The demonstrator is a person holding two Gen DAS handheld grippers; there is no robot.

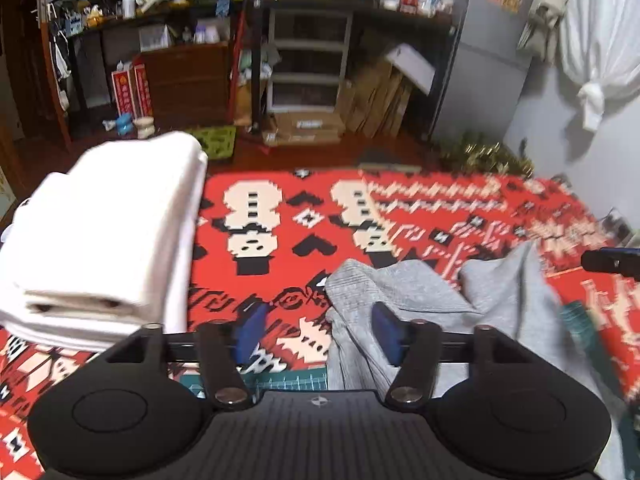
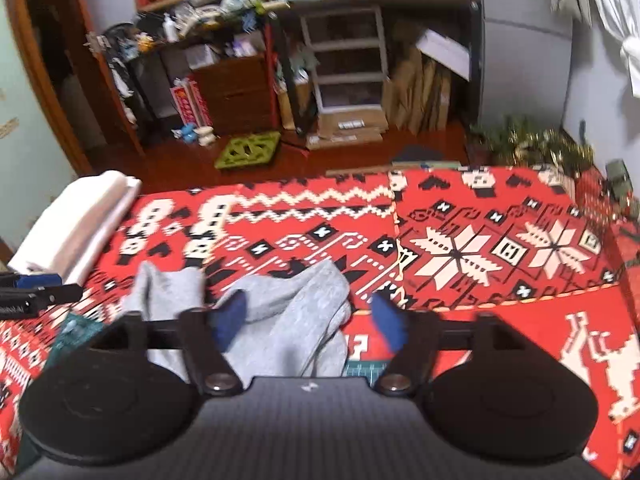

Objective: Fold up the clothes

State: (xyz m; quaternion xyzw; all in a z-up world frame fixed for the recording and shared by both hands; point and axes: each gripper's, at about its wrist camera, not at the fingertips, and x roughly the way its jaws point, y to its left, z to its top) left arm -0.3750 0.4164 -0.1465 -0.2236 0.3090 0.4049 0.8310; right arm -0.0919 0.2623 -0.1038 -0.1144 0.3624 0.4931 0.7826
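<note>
A crumpled grey garment (image 1: 420,292) lies on the red patterned blanket (image 1: 304,216), under and just ahead of both grippers. The left gripper (image 1: 316,332) and right gripper (image 2: 308,320) both hang spread wide, gripping nothing. A folded white stack (image 1: 104,232) sits left of the left gripper.

We are in a lived-in home room: ahead of our grippers stand cluttered shelves (image 1: 168,8), a plastic drawer unit (image 1: 308,60), stacked cardboard (image 1: 380,96), a knotted white curtain (image 1: 596,60) at right, and a red patterned blanket (image 2: 460,248) below.
</note>
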